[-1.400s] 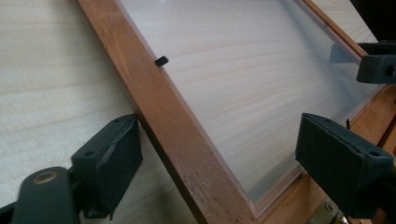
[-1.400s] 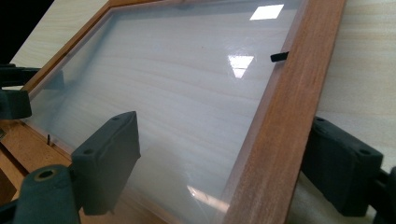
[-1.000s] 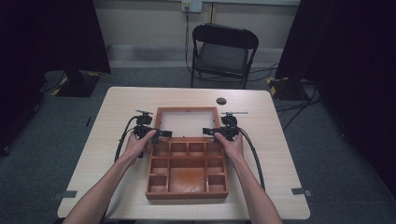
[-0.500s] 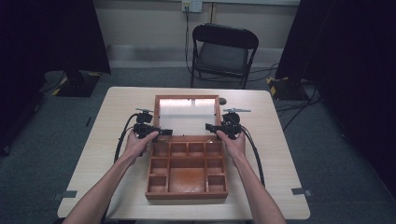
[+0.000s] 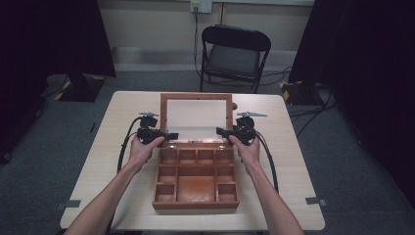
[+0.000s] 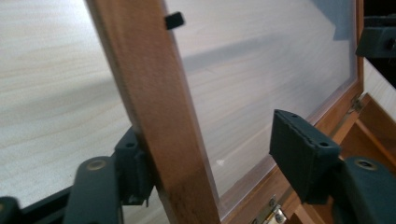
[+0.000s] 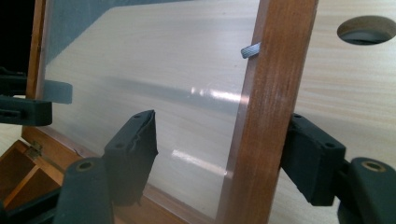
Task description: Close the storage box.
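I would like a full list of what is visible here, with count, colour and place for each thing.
wooden box: one, reddish brown, middle of the table, open, with small compartments inside.
lid: one, brown frame with a clear pane, raised at the far edge of the box.
table: one, light wood, centre of the room.
hole: one, round, in the table top behind the lid.
chair: one, black, beyond the table.
left gripper: one, black, around the lid's left frame bar; one pad touches, the other stands clear.
right gripper: one, black, around the right frame bar, likewise.
hands: two, on the grippers.
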The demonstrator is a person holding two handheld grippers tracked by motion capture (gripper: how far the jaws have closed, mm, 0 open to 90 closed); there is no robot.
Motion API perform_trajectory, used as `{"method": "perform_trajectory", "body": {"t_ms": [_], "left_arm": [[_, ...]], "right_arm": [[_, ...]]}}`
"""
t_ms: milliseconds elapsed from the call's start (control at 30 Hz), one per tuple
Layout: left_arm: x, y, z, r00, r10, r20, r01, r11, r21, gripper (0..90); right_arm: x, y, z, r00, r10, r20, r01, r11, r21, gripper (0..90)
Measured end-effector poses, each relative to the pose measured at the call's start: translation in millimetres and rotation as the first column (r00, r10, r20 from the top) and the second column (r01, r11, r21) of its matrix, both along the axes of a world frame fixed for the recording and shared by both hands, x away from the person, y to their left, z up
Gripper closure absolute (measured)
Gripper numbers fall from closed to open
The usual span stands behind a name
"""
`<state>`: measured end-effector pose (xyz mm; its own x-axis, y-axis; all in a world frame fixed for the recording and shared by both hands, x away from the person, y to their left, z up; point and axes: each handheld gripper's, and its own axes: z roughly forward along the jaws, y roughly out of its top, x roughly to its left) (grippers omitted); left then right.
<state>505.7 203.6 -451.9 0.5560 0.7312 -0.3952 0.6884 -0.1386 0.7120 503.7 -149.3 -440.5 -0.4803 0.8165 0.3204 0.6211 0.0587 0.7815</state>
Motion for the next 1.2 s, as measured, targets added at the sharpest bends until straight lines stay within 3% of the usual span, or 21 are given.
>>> {"method": "perform_trajectory", "body": {"t_ms": [200,433,900,1100,1200], "left_arm": [[-2.8,-3.6,9.4,0.9987,-0.009,0.050,0.008,0.9998,0.019,42.9],[-4.4,-2.2,14.7,0.9979,-0.026,0.060,0.025,0.9996,0.010,45.8],[-12.1,-0.9,22.2,0.9941,-0.058,0.092,0.054,0.9977,0.040,44.8],[-13.0,0.4,25.4,0.9923,-0.049,0.113,0.047,0.9987,0.018,44.1],[-14.8,3.2,37.5,0.9860,0.008,0.167,-0.002,0.9995,-0.032,38.5]], "right_arm": [[-6.1,-9.0,10.8,0.9996,0.010,0.028,-0.011,0.9994,0.034,33.1],[-11.7,-16.2,16.9,0.9988,0.021,0.044,-0.023,0.9987,0.045,38.3],[-21.0,-20.5,23.3,0.9969,0.046,0.063,-0.050,0.9975,0.051,43.7],[-23.2,-23.7,23.5,0.9957,0.050,0.078,-0.055,0.9964,0.065,48.6],[-24.3,-23.9,24.0,0.9956,0.051,0.078,-0.056,0.9964,0.063,48.6]]}}
